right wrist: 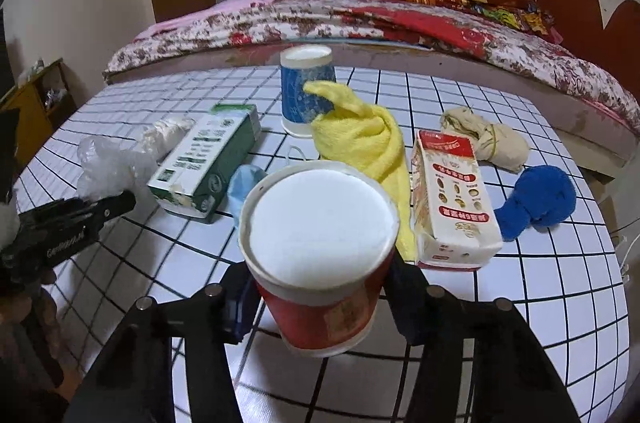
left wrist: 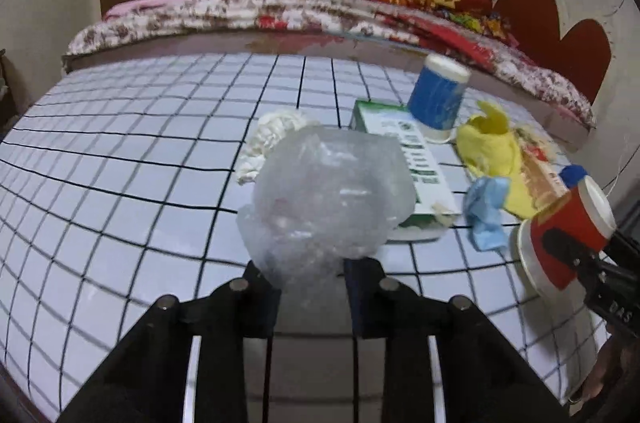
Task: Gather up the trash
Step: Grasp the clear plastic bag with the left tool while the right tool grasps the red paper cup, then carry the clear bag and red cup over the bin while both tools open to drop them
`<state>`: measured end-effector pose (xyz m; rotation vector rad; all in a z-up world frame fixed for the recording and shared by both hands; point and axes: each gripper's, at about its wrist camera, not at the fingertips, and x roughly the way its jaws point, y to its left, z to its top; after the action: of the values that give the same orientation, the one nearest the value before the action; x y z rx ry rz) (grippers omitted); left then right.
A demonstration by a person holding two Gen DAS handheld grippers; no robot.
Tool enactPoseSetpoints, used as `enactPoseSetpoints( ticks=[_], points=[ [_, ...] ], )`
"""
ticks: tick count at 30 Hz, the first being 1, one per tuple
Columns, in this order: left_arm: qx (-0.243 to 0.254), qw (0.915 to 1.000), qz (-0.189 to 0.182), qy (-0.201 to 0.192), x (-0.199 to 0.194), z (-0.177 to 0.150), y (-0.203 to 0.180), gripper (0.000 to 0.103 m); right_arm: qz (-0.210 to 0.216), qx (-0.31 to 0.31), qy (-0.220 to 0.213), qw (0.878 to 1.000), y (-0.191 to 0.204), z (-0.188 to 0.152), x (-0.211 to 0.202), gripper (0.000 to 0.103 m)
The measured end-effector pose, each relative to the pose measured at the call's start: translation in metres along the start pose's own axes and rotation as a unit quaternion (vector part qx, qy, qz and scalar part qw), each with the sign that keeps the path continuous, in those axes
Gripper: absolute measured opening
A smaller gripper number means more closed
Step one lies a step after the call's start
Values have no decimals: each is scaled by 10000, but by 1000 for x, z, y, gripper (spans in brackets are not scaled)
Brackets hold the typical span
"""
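My left gripper (left wrist: pixel 312 287) is shut on a crumpled clear plastic bag (left wrist: pixel 328 199), which bulges out in front of the fingers above the checked table (left wrist: pixel 120 183). My right gripper (right wrist: pixel 320 307) is shut on a red paper cup (right wrist: pixel 320 319), pinched at its red wall with a flat white end towards the camera. The left wrist view shows the same cup (left wrist: pixel 568 235) at the right edge, tilted. Loose on the table are a green-and-white carton (right wrist: pixel 204 163), a red-and-white carton (right wrist: pixel 452 199), a light blue mask (right wrist: pixel 244 183) and a white tissue wad (right wrist: pixel 168 133).
An upturned blue cup (right wrist: pixel 304 91) stands at the back, with a yellow cloth (right wrist: pixel 360 139) draped in front of it. A beige bundle (right wrist: pixel 488 135) and a blue cloth (right wrist: pixel 540 199) lie at the right. A bed (right wrist: pixel 360 19) runs along the table's far edge.
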<state>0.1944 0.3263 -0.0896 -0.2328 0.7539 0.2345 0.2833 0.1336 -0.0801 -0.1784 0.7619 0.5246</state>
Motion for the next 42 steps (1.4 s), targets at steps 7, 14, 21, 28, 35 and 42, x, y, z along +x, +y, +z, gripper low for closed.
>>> enactPoseSetpoints(
  ticks=[7,14,21,28,35,42],
  points=[
    [131,9992,-19,-387,-45,-12,-22,29,76,135,-311,9994,-8,-8,-38,56],
    [286,9977,-185,-589,-67,-18,-55,29,49,362,-554,9978,-30,-25,-77,56],
    [654,9947,-553,-570,-81,-37,-107,29,-218,678,-700,9950,-66,-47,-114,56],
    [985,9889,-987,-504,-85,-48,-160,29,-607,1035,-707,9903,-114,-77,-147,57],
    [1385,9797,-1374,-468,-88,-58,-216,29,-979,1342,-702,9836,-156,-107,-176,57],
    [1752,9675,-1781,-391,-92,-73,-270,29,-1329,1660,-666,9749,-197,-136,-203,57]
  ],
)
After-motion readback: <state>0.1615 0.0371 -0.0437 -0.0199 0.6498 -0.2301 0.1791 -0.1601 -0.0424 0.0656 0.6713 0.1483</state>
